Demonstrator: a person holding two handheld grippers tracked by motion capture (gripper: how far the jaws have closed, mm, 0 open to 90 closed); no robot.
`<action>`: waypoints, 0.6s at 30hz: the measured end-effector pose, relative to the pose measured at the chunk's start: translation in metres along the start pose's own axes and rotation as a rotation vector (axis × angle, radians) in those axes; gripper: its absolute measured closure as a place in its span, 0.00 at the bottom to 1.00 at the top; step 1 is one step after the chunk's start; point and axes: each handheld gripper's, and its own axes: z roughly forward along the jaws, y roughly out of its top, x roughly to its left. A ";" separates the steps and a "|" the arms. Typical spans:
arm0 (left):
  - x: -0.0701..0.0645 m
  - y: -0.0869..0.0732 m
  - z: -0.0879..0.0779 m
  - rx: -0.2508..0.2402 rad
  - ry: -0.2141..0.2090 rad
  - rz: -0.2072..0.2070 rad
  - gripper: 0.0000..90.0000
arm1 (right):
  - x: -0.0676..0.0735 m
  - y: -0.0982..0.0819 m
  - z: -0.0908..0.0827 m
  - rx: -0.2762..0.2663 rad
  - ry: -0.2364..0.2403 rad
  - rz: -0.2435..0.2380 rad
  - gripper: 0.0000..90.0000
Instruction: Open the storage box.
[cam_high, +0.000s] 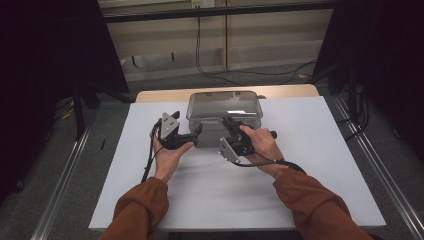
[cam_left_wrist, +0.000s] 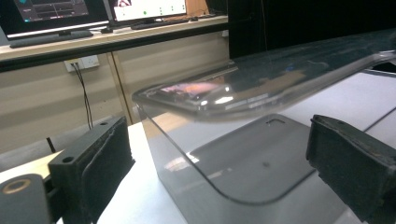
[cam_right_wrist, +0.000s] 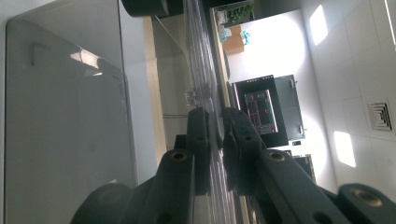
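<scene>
On the white table top (cam_high: 210, 200), seen from the high view, a clear plastic storage box (cam_high: 224, 111) with a clear lid stands at the far middle, near the wooden edge. Both hands work at its near side: the left gripper (cam_high: 196, 134) points in at the near left corner of the box, and the right gripper (cam_high: 229, 123) reaches up to the lid's near rim.

From the left gripper view, the jaws stand wide apart, one black pad (cam_left_wrist: 105, 163) low at the left and the other at the right, with the box corner (cam_left_wrist: 187, 154) between them and touched by neither. The lid's rim (cam_left_wrist: 243, 100) juts out above the box wall.

Along the right gripper view, which is rolled on its side, the two jaws are pinched together on the thin edge of the lid (cam_right_wrist: 205, 84), with the smoky box wall (cam_right_wrist: 65, 116) to one side.

My reading is that the lid is about to be lifted off: the right gripper has its hold, and the left has yet to steady the box. Next, the left jaws would need to close on the corner or wall so the box stays down as the lid is pulled up.
</scene>
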 end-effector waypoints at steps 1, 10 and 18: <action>-0.001 0.002 0.001 -0.002 0.000 -0.006 0.07 | 0.000 0.000 0.000 0.000 0.000 0.002 0.91; 0.000 0.005 0.019 -0.033 0.005 0.000 0.14 | -0.004 -0.001 0.000 -0.005 -0.011 0.022 0.91; -0.001 0.005 0.016 -0.026 -0.017 0.019 0.22 | -0.001 -0.002 0.000 -0.008 -0.005 0.023 0.90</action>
